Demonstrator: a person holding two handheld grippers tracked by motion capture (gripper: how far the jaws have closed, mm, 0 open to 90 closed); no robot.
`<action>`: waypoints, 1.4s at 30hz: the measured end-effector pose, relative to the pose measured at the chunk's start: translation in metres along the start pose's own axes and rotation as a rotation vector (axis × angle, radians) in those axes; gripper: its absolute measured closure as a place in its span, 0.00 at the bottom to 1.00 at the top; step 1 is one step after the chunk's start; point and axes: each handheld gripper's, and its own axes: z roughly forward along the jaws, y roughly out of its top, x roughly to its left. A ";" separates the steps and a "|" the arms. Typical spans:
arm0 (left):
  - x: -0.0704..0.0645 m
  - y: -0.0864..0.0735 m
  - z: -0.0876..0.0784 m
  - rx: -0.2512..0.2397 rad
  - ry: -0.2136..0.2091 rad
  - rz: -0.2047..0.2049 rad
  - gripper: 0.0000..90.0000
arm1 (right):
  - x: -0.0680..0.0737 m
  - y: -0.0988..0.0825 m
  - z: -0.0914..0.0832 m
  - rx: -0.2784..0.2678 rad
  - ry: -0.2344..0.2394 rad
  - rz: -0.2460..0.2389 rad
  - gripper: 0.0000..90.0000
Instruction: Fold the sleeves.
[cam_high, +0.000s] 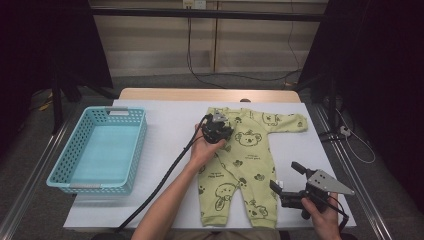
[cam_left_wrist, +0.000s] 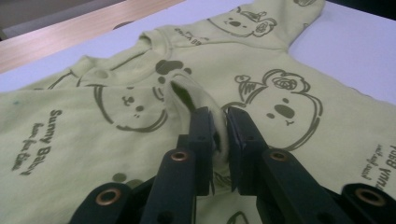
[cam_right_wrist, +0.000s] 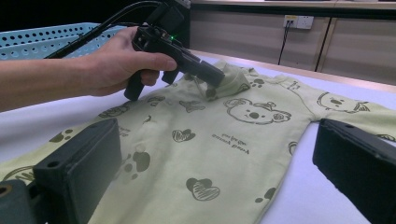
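A green baby suit (cam_high: 243, 165) printed with bears is spread flat on the white sheet (cam_high: 165, 150) that covers the table, its collar toward the far edge and its legs toward the near edge. Every place here is given from that suit.

Over the suit's chest, on its left half near the collar, the left gripper (cam_high: 218, 129) is held down against the cloth by the left hand (cam_high: 204, 149). In the left gripper view a raised fold of the green fabric (cam_left_wrist: 198, 100) is seen pinched between the two black jaws, which are pressed almost together on it, and the fold is pulled up clear of the rest of the garment. A bear face (cam_left_wrist: 280, 95) is printed just to the right of the fold in that view. From the right gripper view the same gripper (cam_right_wrist: 212, 74) is seen with its tip buried in a bunched peak of cloth below the collar.

The right gripper (cam_high: 287, 182) is held by the right hand (cam_high: 322, 212) just off the suit's right leg, near the hem, above bare sheet. Its jaws are spread wide and nothing is caught between them. Whether it is resting on the sheet or held just above it is hard to tell.

A blue basket (cam_high: 100, 150) is stood well to the left of the suit, on the sheet's left edge.
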 end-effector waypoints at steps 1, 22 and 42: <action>-0.002 0.001 0.001 0.004 -0.001 0.002 0.87 | 0.000 0.000 0.000 0.001 0.001 0.000 0.01; -0.004 0.002 -0.014 -0.069 0.040 -0.041 0.25 | -0.001 0.000 0.000 -0.002 -0.001 -0.002 0.01; 0.021 -0.007 -0.071 -0.171 0.090 -0.123 0.04 | -0.009 0.005 0.002 -0.020 -0.031 0.013 0.01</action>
